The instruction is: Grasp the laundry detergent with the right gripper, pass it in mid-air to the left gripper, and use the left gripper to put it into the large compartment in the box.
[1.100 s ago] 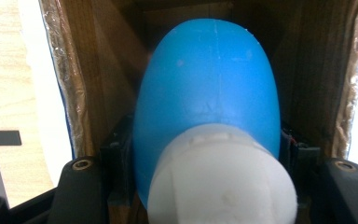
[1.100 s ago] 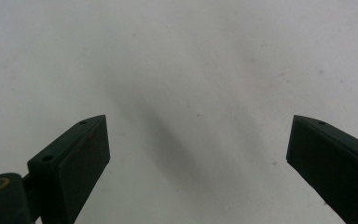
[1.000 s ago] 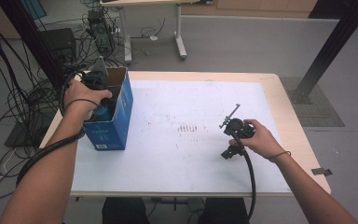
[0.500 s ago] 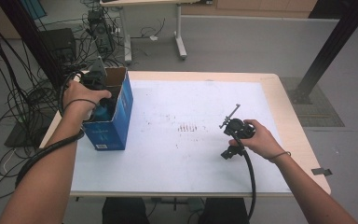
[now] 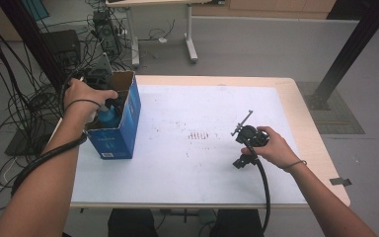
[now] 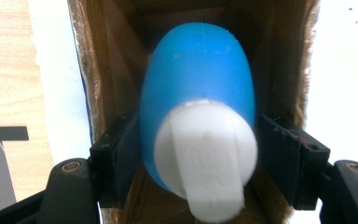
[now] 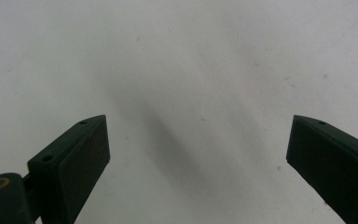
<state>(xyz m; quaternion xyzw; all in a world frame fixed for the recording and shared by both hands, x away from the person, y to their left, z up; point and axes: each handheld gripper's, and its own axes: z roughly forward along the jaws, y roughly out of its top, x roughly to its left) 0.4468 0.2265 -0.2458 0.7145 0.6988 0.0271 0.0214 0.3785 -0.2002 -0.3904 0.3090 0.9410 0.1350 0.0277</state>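
1. Left claw (image 6: 198, 154) is clamped on a blue bottle (image 6: 198, 88); black jaws press its sides just behind the cap, seen in the left gripper view.
2. Bottle: smooth, matte blue plastic, rounded egg-like body, with a white cap (image 6: 207, 158) that has a flat raised tab across it. Cap end faces the camera, blurred from closeness.
3. Bottle sits inside an open cardboard box (image 5: 116, 123). Inner walls are raw brown card with rough, fibrous edges; the outside is printed blue with small white text, too small to read.
4. In the high view the box stands upright near the left edge of the tabletop (image 5: 306, 113), top flaps open. The left hand (image 5: 81, 96) reaches into it from above, and a bit of blue shows at the opening.
5. Tabletop: light wood with rounded corners, mostly covered by a white sheet (image 5: 197, 163). The sheet has faint reddish-brown specks and short marks near its centre.
6. Right claw (image 7: 198, 158) is open, jaws wide apart with nothing between them, pointed at the bare white sheet in the right gripper view. Jaw pads are flat, dark rectangular blocks with small screw holes.
7. In the high view the right hand (image 5: 276, 148) holds that gripper low over the sheet, right of centre, well apart from the box. Its black cable (image 5: 265, 187) trails back toward the near edge.
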